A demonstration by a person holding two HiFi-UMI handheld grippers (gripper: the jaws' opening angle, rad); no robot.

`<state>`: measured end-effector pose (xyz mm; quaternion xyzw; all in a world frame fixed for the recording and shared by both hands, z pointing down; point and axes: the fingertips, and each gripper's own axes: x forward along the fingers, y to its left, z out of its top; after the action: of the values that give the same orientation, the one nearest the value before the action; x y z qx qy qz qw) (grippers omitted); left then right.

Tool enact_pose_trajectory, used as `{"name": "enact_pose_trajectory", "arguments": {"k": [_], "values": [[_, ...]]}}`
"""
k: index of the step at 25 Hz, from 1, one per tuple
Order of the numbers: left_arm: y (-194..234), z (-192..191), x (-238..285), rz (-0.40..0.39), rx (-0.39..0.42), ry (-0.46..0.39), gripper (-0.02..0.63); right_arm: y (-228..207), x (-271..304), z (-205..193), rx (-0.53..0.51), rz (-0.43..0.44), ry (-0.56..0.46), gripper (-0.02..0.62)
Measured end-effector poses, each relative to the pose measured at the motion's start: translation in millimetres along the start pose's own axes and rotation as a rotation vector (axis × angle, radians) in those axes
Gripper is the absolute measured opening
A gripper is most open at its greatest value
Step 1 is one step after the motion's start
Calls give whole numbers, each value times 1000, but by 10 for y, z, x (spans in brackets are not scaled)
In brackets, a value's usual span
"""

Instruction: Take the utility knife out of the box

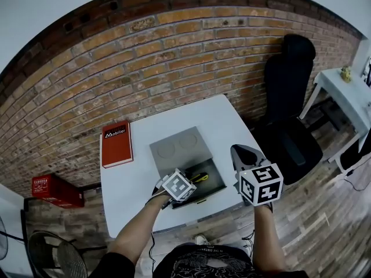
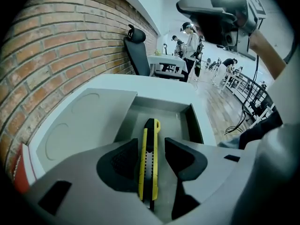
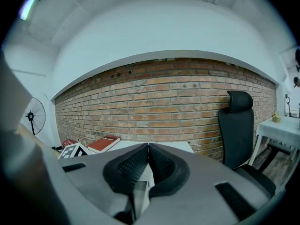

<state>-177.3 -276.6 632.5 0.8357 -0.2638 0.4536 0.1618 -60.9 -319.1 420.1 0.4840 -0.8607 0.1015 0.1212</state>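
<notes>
An open grey box sits on the white table, its lid folded back towards the wall. A yellow and black utility knife lies lengthwise on the box floor; in the head view the knife shows just past the left marker cube. My left gripper points down into the box, open, one pad on each side of the knife and neither pressing on it. My right gripper hovers to the right of the box, shut and empty; in its own view the right gripper has its pads touching.
A red book lies on the table's left part. A black office chair stands right of the table, with a white side table beyond it. A red case and a fan are on the floor at left.
</notes>
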Motion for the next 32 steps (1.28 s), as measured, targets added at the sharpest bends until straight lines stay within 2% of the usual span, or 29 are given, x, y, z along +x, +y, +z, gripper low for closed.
{"name": "enact_pose_trajectory", "arguments": {"k": [3,7,15,17,20,32], "values": [[86,-24,32,34,32,25,193,-20,4,-32,1,-5,6,18],[20,-109,137,-14,10,58,193,-59,-3,-58,7,-14,11,18],[30,-110,212,-29,39,100,193,-121,-6,-60,13,-26,10,18],[34,-106,215,-33,35,116,184,-113,7,-69,14,-22,12,18],[3,-134,218,-48,24,141,133,-98,22,-73,12,-18,14,18],[-18,-134,212,-32,19,127,127,-217,-38,-89,19,-32,13,18]]}}
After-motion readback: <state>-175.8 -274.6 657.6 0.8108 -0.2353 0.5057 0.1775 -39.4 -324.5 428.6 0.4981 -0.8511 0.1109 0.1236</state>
